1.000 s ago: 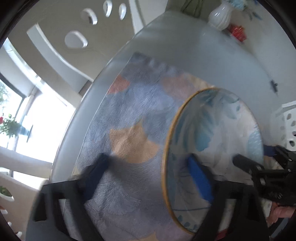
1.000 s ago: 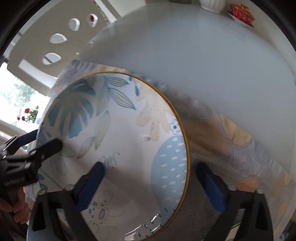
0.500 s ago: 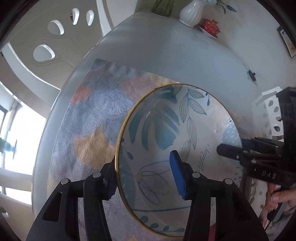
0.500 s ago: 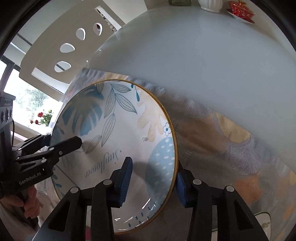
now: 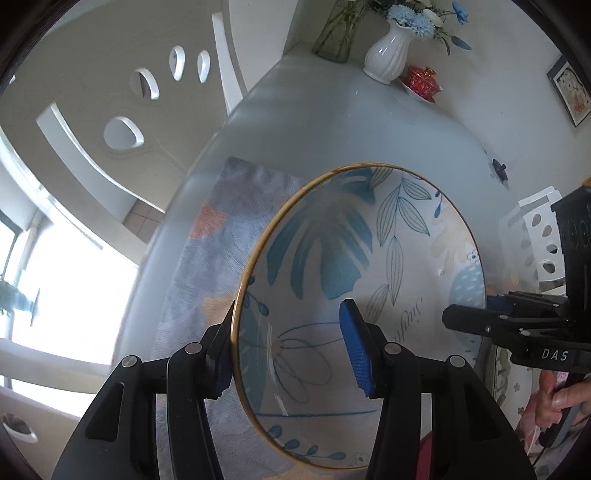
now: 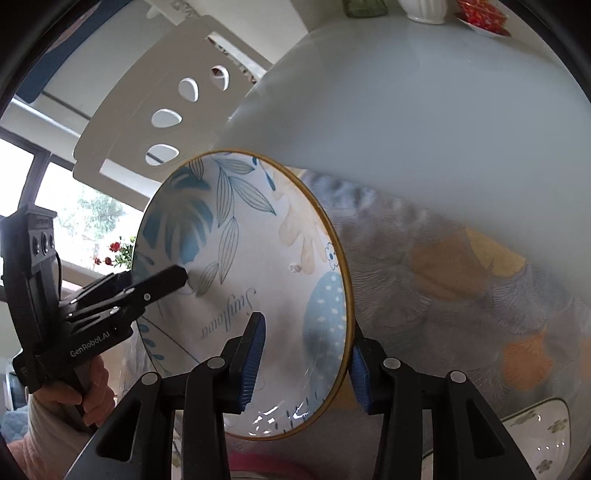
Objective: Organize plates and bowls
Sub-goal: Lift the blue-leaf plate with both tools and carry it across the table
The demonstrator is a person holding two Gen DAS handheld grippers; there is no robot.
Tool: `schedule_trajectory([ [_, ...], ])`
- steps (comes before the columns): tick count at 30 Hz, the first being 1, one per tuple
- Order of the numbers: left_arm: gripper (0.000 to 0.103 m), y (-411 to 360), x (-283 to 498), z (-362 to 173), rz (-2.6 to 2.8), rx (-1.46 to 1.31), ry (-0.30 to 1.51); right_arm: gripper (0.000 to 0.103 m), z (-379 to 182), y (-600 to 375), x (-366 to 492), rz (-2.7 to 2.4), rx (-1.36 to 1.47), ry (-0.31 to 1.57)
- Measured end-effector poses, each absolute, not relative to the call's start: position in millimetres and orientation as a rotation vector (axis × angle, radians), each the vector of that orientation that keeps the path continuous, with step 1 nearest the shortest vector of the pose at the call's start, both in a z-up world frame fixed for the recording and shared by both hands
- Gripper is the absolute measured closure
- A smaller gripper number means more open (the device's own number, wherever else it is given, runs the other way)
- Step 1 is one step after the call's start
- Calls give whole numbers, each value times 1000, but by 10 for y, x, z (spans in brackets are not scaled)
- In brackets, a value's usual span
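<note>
Both tongs, left tongs (image 5: 291, 347) and right tongs (image 6: 304, 356), pinch the plate (image 5: 369, 280) at 9 and 3 o'clock. Lift both sides evenly so it stays flat above the counter (image 6: 424, 110).

Glossy glazed ceramic plate (image 5: 369, 258), matt woven cloth mat (image 6: 461, 288), smooth frosted surface (image 6: 424, 110), ribbed blue claw pads (image 5: 354, 350).

both grippers' fingers (image 5: 354, 347) closed onto plate (image 5: 369, 266), plate lifted off placemat (image 6: 461, 280)

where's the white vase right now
In the left wrist view the white vase stands at the far end of the table, top right, between a glass vase and a red dish.
</note>
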State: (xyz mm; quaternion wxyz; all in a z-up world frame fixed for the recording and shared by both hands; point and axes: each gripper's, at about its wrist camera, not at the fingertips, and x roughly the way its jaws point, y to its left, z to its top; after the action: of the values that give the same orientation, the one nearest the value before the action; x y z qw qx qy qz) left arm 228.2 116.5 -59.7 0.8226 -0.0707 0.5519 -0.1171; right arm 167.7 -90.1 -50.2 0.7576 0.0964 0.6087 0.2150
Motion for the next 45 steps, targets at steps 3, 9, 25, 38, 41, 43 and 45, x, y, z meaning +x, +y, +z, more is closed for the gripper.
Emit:
schedule_trajectory([
  [3,55,1210,2293,-581,-238,-161,1187,61,-506,-843,1719,469,246,1328],
  [9,55,1303,2287,-471,-215,-163,1174,61,-419,-729,1693,487,255,1337],
  [25,56,1591,1979,33,-211,-175,1134,61,53,-524,1456,499,341,1319],
  [38,56,1753,1477,199,-215,-177,1174,61,283,-300,999,488,328,1326],
  [41,56,1711,1298,212,-228,-147,1187,61,281,-298,830,477,321,1341],
  [43,56,1705,1188,204,-229,-150,1196,61,282,-319,737,482,330,1349],
  [45,56,1692,1051,205,-224,-167,1198,61,263,-342,615,496,332,1367],
])
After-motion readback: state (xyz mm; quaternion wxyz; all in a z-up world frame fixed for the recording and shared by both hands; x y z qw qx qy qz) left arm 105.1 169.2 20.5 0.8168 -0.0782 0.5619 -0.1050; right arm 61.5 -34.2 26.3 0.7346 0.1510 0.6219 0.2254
